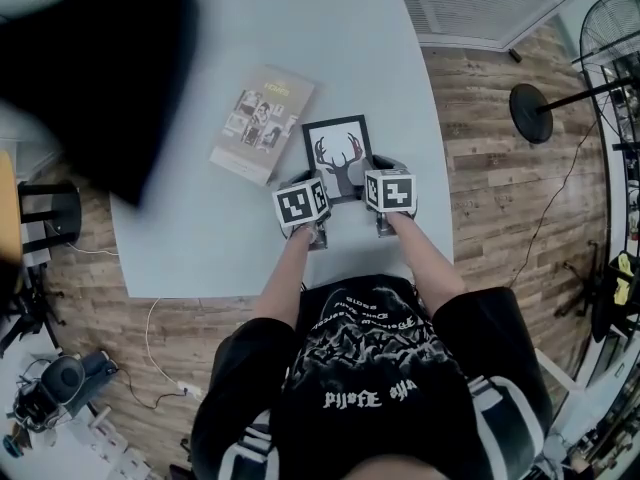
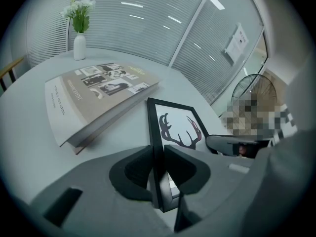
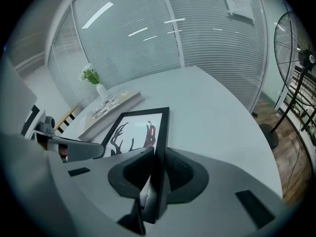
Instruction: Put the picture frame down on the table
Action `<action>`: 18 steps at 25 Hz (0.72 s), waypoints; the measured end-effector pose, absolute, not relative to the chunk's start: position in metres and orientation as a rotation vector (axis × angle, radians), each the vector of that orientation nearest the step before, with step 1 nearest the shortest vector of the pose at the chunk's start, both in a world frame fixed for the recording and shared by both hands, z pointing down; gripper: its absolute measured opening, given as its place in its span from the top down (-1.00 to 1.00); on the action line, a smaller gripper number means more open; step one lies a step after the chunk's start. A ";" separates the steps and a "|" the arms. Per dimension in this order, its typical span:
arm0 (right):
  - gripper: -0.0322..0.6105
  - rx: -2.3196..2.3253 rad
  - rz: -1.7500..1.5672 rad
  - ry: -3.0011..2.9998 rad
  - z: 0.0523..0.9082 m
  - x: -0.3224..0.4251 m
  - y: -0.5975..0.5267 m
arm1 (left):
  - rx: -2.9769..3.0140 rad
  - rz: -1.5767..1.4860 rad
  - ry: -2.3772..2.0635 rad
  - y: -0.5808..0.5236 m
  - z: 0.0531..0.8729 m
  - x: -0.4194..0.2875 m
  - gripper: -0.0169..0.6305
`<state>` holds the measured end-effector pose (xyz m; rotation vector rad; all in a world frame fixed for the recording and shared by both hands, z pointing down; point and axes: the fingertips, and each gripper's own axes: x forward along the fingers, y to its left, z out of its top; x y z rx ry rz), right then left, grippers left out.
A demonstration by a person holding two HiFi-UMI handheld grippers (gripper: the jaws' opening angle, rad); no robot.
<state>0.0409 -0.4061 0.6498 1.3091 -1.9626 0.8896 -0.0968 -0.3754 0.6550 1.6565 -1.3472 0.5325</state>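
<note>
A black picture frame (image 1: 337,146) with a deer-head print is held over the pale table (image 1: 400,78), face up, its far edge low toward the tabletop. My left gripper (image 1: 318,190) is shut on the frame's left side rail (image 2: 154,147). My right gripper (image 1: 372,190) is shut on the right side rail (image 3: 161,147). In each gripper view the black rail stands pinched between the two dark pads. Whether the frame's far edge touches the table I cannot tell.
A large book (image 1: 262,123) lies on the table just left of the frame. A white vase with flowers (image 2: 79,43) stands at the table's far side. A standing fan (image 1: 610,58) and cables are on the wooden floor to the right.
</note>
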 end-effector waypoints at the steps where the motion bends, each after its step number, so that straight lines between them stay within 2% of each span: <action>1: 0.68 1.311 0.890 -1.961 0.650 0.041 -0.406 | 1.656 0.532 -1.348 -0.375 0.655 -0.097 0.68; 10: 0.68 1.315 0.916 -1.952 0.651 0.041 -0.407 | 1.636 0.488 -1.341 -0.376 0.656 -0.099 0.68; 13: 0.54 1.314 0.899 -1.959 0.649 0.037 -0.405 | 1.636 0.477 -1.339 -0.375 0.656 -0.100 0.64; 18: 0.52 1.315 0.852 -1.992 0.639 0.035 -0.401 | 1.668 0.497 -1.355 -0.368 0.650 -0.100 0.63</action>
